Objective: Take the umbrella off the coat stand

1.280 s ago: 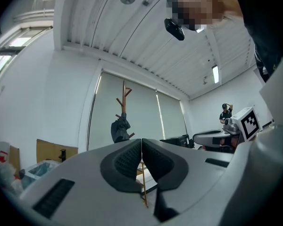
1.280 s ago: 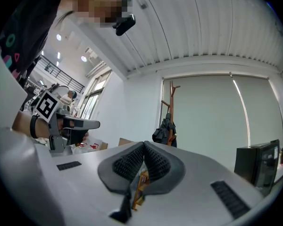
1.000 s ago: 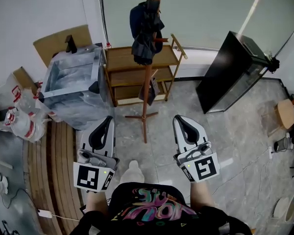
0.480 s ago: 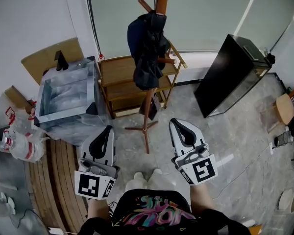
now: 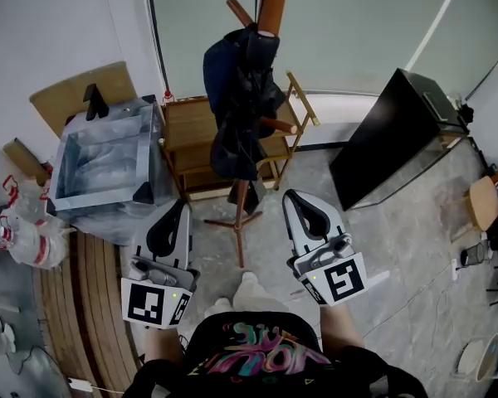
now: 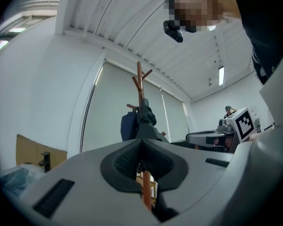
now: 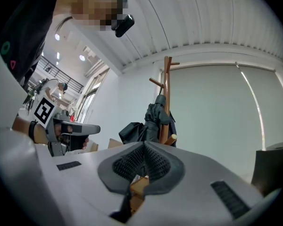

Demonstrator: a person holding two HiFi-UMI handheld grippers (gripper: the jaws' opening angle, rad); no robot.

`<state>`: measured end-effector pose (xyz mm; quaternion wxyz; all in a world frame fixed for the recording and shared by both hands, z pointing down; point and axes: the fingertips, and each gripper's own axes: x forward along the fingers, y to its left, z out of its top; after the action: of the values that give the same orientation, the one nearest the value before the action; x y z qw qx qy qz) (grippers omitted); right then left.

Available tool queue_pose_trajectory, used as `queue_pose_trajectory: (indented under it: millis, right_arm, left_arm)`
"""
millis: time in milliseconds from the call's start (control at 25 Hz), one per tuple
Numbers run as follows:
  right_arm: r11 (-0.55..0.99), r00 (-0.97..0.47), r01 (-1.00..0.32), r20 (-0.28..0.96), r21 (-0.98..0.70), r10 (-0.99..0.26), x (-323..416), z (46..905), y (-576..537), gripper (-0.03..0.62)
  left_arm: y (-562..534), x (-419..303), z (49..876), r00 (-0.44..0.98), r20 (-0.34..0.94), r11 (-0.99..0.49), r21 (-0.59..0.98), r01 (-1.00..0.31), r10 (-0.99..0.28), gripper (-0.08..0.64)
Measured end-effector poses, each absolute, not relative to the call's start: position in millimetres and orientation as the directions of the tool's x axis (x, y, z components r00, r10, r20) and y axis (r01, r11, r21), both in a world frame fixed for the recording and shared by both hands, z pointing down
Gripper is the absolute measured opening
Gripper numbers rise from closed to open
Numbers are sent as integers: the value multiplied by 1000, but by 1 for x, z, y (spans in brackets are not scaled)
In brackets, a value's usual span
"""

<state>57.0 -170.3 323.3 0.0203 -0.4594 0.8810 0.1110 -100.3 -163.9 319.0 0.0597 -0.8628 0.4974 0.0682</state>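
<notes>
A folded black umbrella (image 5: 247, 98) hangs from a peg of the wooden coat stand (image 5: 270, 7), next to a dark blue bag (image 5: 215, 69). The stand's pole runs down to crossed feet on the floor (image 5: 239, 219). My left gripper (image 5: 178, 214) and right gripper (image 5: 296, 205) are both shut and empty, held side by side just short of the stand's foot. In the left gripper view the umbrella (image 6: 145, 121) and stand (image 6: 140, 81) rise straight ahead above the shut jaws. The right gripper view shows the umbrella (image 7: 155, 119) on the stand (image 7: 168, 98) ahead too.
A low wooden shelf (image 5: 201, 135) stands behind the coat stand against the window. A wrapped metal box (image 5: 104, 168) sits to the left, with bags (image 5: 21, 239) beside it. A black cabinet (image 5: 398, 135) leans at the right, a stool (image 5: 485, 197) farther right.
Both grippers and the person have moved forward toward the coat stand, which now looms larger and nearer. Both pairs of jaws stayed shut.
</notes>
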Motion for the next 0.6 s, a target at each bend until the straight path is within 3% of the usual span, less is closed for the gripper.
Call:
queue_pose_trajectory:
  millis: [600]
  right_arm:
    - [668, -690, -724, -181, 172, -701, 76, 303, -238, 6]
  left_arm:
    - [-216, -74, 300, 382, -210, -387, -19, -922, -900, 25]
